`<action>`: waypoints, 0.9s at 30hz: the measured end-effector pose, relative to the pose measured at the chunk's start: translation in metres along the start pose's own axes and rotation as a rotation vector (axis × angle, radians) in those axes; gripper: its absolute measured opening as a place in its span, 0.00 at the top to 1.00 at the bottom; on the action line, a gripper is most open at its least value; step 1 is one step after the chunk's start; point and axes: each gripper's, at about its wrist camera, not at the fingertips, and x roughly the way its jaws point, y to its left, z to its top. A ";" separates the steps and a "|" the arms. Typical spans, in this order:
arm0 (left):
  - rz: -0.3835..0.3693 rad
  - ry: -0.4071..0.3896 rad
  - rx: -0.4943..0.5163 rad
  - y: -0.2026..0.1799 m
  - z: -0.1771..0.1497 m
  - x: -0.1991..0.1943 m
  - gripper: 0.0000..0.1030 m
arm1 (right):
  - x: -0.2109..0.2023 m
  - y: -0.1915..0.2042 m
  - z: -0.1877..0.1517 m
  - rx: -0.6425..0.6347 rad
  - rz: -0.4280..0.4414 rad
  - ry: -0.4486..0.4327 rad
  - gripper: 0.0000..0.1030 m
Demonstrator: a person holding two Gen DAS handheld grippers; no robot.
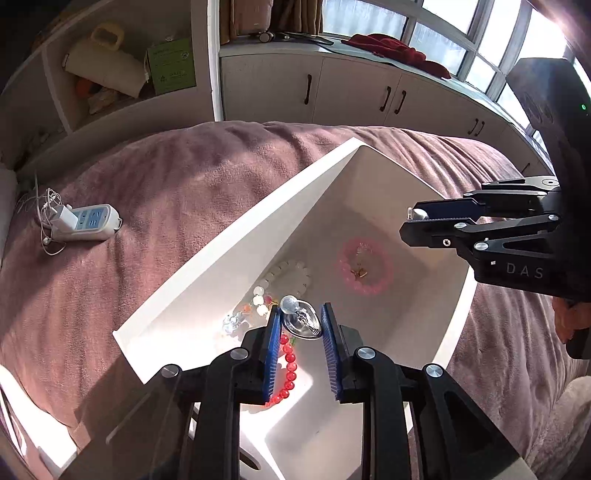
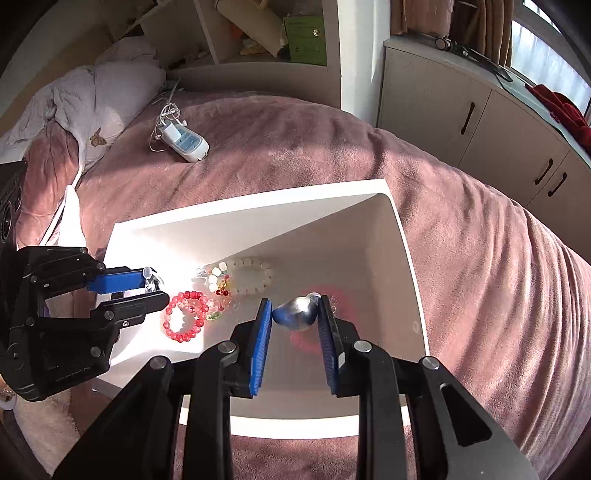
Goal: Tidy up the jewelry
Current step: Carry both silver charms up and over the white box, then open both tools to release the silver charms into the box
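Left gripper (image 1: 301,321) clamps clear pendant (image 1: 301,319), tilted.

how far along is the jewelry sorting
Done: red, white and pink bead bracelets and a mixed bead cluster already lie in the white box. In hand: each tongs, left and right, grips a shiny silvery piece over the box. Left: setting both pieces down; nothing else loose shows on the bed.

Bedroom, blanketed bed (image 2: 295,147), cabinets (image 1: 351,92), window (image 1: 461,33)
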 end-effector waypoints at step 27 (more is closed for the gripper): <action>0.176 -0.007 0.025 -0.007 0.008 -0.006 0.43 | -0.006 0.016 0.009 -0.042 -0.106 -0.053 0.62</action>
